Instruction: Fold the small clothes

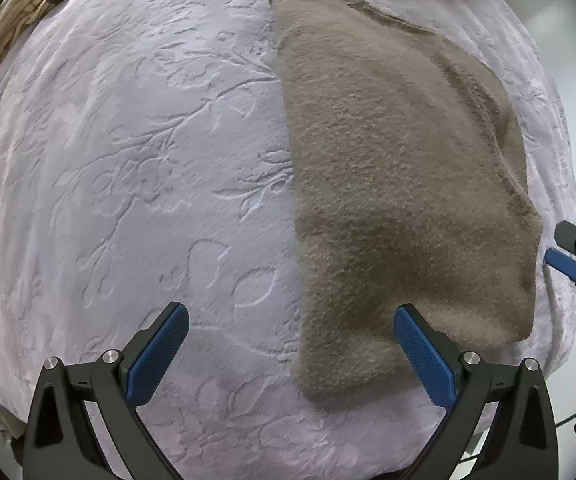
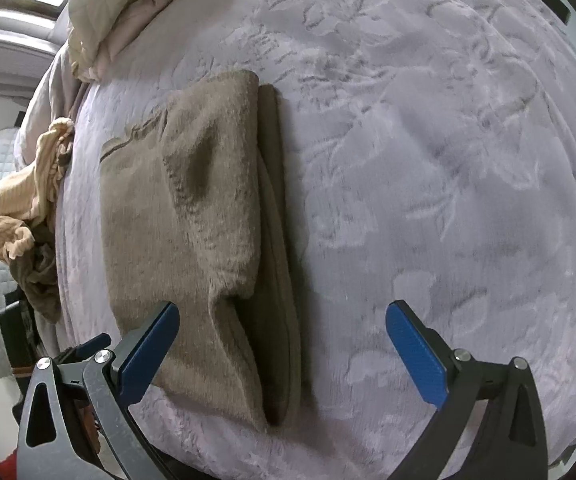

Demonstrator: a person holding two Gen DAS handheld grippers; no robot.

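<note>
Lying between both open grippers: folded sweater (image 1: 400, 184).

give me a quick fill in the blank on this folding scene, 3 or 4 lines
1. The brown garment lies on a pale bedspread embossed with a ____ pattern.
2. Both the left gripper and the right gripper have their jaws ____.
3. The pads on the fingers are ____ in colour.
4. In the right wrist view, a crumpled ____ garment lies at the bed's left edge.

Missing words: floral; open; blue; orange
</note>
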